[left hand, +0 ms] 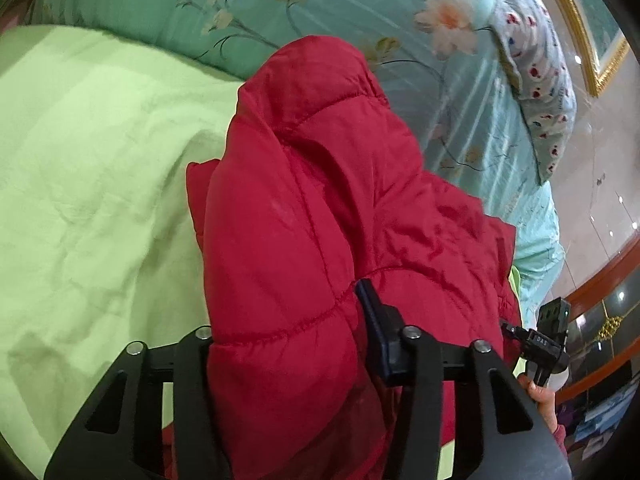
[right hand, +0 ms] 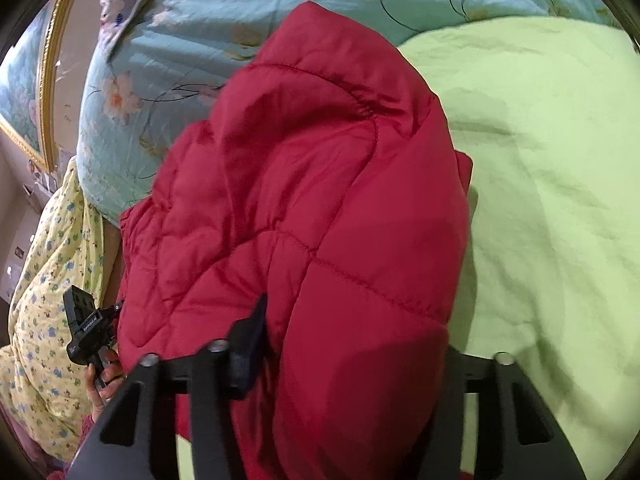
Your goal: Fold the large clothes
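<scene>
A red quilted puffer jacket [left hand: 320, 208] lies bunched on a light green bedsheet [left hand: 88, 168]. My left gripper [left hand: 288, 320] is shut on a thick fold of the jacket; its right finger [left hand: 372, 312] shows, the left one is hidden by fabric. In the right wrist view the same jacket [right hand: 320, 200] fills the middle. My right gripper [right hand: 352, 328] is shut on another fold; its left finger [right hand: 252, 332] shows, the right one is covered. Each view shows the other gripper at its edge, the right gripper [left hand: 548, 336] and the left gripper [right hand: 86, 332], held by a hand.
A teal floral quilt [left hand: 280, 4] lies rolled behind the jacket. A flowered pillow [left hand: 536, 80] sits beside it. A yellow patterned blanket [right hand: 44, 280] lies at the bed's side. A gold-framed picture [left hand: 588, 24] hangs on the wall, and wooden furniture [left hand: 600, 320] stands nearby.
</scene>
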